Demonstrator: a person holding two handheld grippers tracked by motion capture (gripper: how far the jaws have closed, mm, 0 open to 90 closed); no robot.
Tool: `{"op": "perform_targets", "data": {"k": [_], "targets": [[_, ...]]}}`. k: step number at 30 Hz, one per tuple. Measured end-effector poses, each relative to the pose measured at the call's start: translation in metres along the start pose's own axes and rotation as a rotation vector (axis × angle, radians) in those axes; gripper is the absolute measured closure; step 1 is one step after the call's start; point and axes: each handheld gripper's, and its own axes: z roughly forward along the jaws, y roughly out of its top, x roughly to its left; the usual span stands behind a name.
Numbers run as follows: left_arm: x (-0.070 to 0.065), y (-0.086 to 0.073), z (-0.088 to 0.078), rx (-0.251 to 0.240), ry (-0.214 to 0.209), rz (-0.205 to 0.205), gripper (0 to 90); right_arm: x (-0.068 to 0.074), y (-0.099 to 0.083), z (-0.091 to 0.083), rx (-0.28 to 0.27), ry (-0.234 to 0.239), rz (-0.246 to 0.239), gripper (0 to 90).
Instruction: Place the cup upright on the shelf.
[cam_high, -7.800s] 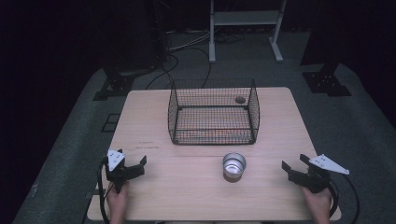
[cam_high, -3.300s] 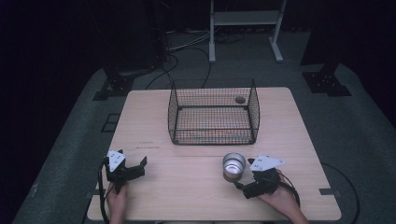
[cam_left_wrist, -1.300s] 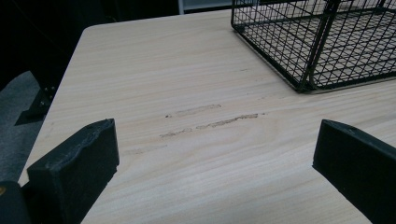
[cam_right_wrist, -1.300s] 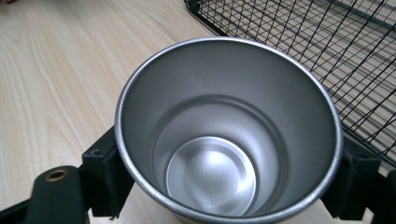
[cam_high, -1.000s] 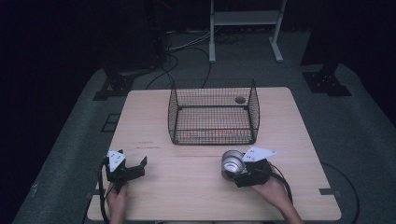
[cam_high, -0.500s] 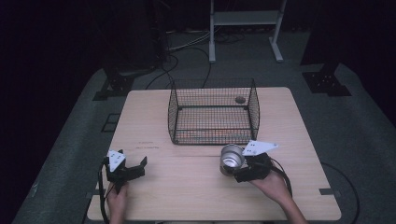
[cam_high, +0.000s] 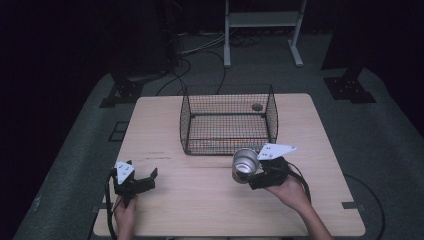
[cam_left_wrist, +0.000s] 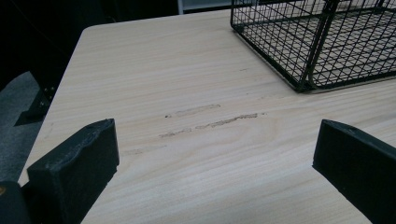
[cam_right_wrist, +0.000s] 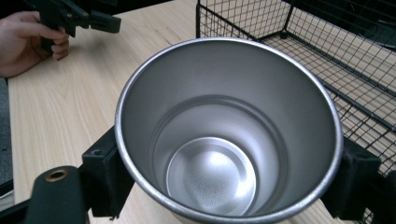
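Observation:
A shiny metal cup (cam_high: 245, 164) (cam_right_wrist: 229, 130) hangs above the table in front of the wire basket (cam_high: 227, 120), with my right gripper (cam_high: 252, 175) shut on its sides. The cup is empty and tilted, its mouth facing the camera. In the right gripper view the black pads (cam_right_wrist: 105, 163) press on both sides of the cup. My left gripper (cam_high: 142, 181) rests near the table's front left, open, with bare wood between its jaws in the left gripper view (cam_left_wrist: 215, 154).
The black wire basket (cam_left_wrist: 317, 42) stands at the middle back of the wooden table (cam_high: 165, 125), its top open. A small round thing (cam_high: 257, 106) lies at its far right corner. Cables trail over the dark floor beyond the table.
My right gripper has lifted the cup off the table and carried it a little toward the basket. The left gripper has stayed put.

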Motion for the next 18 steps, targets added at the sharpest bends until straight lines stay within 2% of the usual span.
{"op": "perform_targets", "data": {"k": [18], "targets": [[0.000,0.000,-0.001,-0.009,0.001,0.001,0.0,-0.012,0.030,-0.001,-0.019,0.019,-0.002,18.0]]}}
